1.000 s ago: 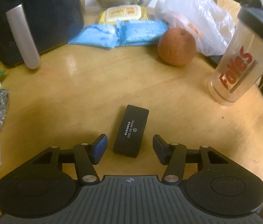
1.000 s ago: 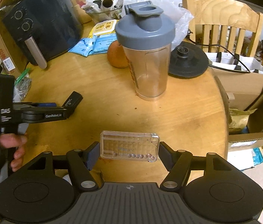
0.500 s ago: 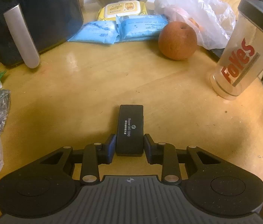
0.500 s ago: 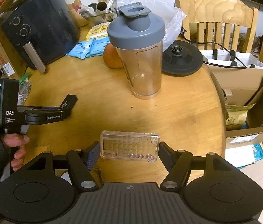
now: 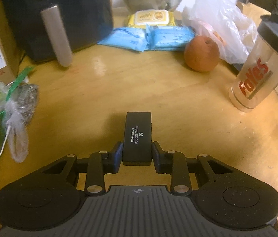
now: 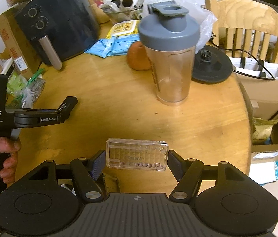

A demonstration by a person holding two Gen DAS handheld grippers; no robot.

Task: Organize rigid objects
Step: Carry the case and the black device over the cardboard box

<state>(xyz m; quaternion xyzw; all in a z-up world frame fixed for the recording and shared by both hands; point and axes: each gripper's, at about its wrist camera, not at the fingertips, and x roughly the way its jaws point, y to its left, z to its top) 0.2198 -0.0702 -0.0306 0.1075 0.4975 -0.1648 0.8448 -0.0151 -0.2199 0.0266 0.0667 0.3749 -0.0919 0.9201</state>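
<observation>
My left gripper is shut on a small black box with white print, held by its near end and lifted a little off the round wooden table. From the right wrist view the same black box sticks out of the left gripper, which a hand holds at the left. My right gripper is shut on a clear plastic case with small beads along its lower edge, held crosswise above the table's near edge.
A shaker bottle with a grey lid stands mid-table, an orange fruit behind it. A black air fryer, blue packets, plastic bags and a black round base crowd the far side. Chairs and cardboard boxes stand to the right.
My left gripper closed on the black box, squared it up, then lifted it slightly off the table. The right gripper kept hold of the clear case with little movement.
</observation>
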